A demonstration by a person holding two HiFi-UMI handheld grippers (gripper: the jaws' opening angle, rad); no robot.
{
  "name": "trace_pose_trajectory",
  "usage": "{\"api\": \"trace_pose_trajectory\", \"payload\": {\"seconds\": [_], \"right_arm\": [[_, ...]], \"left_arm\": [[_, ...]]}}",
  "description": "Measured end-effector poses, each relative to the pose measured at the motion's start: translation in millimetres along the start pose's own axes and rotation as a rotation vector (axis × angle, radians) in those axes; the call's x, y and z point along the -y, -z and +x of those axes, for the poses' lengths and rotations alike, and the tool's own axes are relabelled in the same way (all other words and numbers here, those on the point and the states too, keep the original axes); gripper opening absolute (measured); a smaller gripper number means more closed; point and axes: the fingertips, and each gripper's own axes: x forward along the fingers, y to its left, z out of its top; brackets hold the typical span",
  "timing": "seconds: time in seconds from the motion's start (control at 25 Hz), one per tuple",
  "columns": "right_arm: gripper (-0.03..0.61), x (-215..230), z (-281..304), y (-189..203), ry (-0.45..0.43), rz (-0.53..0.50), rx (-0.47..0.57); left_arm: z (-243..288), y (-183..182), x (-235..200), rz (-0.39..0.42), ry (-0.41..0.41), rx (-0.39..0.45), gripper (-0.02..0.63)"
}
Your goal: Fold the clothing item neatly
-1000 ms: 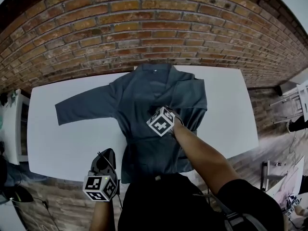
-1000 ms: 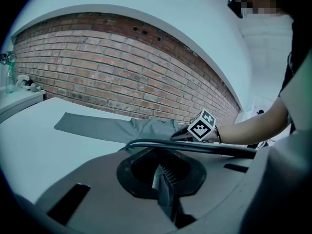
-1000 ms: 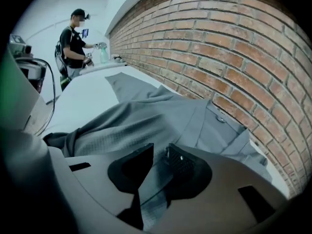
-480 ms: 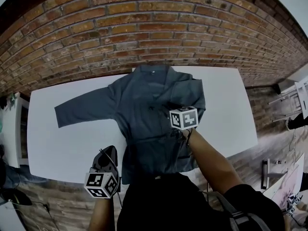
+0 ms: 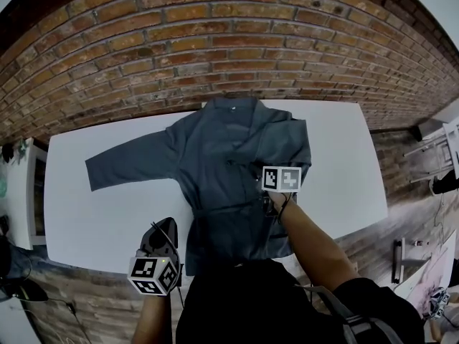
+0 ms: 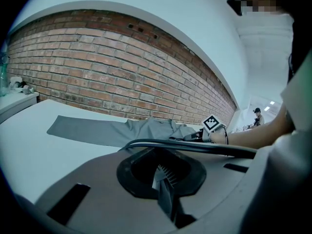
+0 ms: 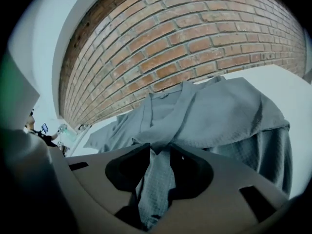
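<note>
Status: early, about one fold in.

- The grey garment [image 5: 215, 156] lies spread on the white table [image 5: 93, 213], with its collar [image 5: 231, 107] toward the brick wall.
- Done: the sleeve on your right [image 5: 285, 145] is turned in over the chest, so that side now ends in a fairly clean edge.
- Not done: the other sleeve [image 5: 129, 167] lies stretched flat toward the table's left end. The body is at full length, with no fold from hem to collar yet.
- Your right gripper [image 7: 153, 174] sits over the garment's front, just inside the folded side. Its jaws have just been opening, and a ridge of the grey cloth stands between them. The pads look to have let go, but the cloth fills the gap, so I can't rule out a light pinch.
- Your left gripper [image 6: 163, 179] has its jaws pressed together on nothing. It is held at the table's near edge, clear of the cloth.

Judgement: the left sleeve is next, then the lengthwise folds.
</note>
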Motion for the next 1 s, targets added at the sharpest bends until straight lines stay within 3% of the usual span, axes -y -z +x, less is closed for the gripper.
{"api": "trace_pose_trajectory", "payload": {"seconds": [0.4, 0.68, 0.92, 1.0], "right_arm": [[0.127, -20, 6, -14, -0.128, 0.156, 0.036], [0.129, 0, 12, -5, 0.001, 0.216, 0.005], [0.124, -10, 20, -5, -0.051, 0.26, -0.013], [0.05, -14, 20, -8, -0.044, 0.224, -0.012]], "left_arm": [[-1, 3, -7, -0.018, -0.017, -0.003, -0.009], [-3, 3, -10, -0.023, -0.025, -0.001, -0.009], [-4, 6, -14, -0.026, -0.03, -0.007, -0.009], [-4, 6, -16, -0.027, -0.03, -0.006, -0.009]]}}
